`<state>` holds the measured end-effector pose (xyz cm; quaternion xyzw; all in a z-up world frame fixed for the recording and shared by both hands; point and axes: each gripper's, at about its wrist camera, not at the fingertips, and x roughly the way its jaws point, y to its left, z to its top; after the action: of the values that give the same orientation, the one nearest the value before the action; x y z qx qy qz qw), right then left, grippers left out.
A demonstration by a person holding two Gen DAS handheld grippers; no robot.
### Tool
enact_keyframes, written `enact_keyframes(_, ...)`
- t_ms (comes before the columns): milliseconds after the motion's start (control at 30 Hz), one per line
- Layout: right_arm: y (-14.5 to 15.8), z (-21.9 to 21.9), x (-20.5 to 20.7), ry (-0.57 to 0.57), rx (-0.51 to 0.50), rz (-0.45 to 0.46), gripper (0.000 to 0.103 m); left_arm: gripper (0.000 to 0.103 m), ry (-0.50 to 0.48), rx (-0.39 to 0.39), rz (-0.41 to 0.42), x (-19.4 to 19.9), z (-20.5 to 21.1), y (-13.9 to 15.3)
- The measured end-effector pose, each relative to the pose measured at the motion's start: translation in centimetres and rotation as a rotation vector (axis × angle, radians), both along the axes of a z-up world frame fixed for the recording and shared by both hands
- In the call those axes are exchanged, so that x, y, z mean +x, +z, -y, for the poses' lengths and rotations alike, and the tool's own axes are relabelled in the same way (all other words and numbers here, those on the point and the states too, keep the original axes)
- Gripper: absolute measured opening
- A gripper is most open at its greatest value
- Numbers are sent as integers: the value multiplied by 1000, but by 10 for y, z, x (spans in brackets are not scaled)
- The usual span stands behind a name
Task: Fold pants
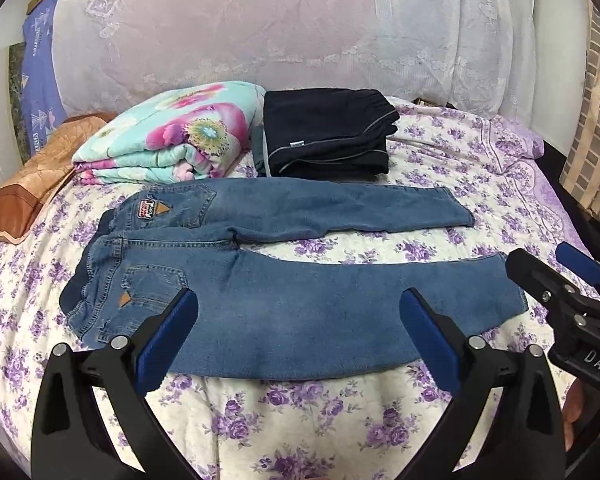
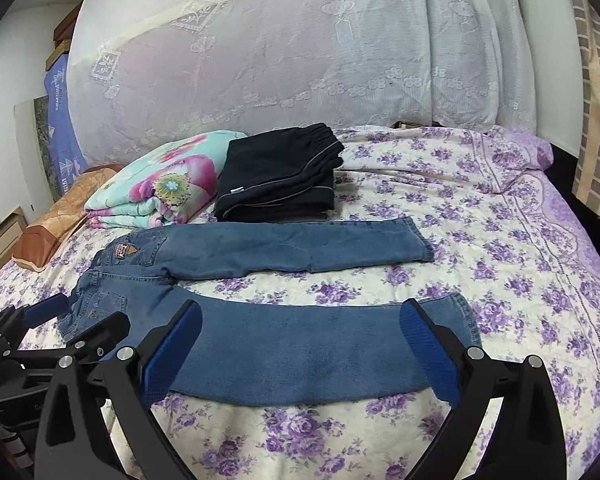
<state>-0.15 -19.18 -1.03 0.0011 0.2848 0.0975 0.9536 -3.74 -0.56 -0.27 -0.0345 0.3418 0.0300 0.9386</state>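
left tool (image 1: 298, 308) agape, right tool (image 2: 300, 320) agape

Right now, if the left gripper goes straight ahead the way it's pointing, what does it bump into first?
Probably the blue jeans. The open left gripper points at their near leg, spread flat on the flowered bedsheet. Depth is hard to judge.

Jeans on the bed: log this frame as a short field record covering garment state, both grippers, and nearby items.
garment: blue jeans, spread flat, back pockets up, legs apart
fold status: no fold yet
waistband: toward the left
surface: floral bedspread
left gripper: open, over the near leg by the seat, holding nothing
right gripper: open, over the near leg toward the cuff, holding nothing
behind jeans: folded dark pants; folded floral blanket
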Motion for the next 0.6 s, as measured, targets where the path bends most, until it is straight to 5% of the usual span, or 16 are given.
enact_keyframes(600, -6, 19, -1, -26, 26, -23, 100, 98, -25, -7, -45, 6, 14, -14)
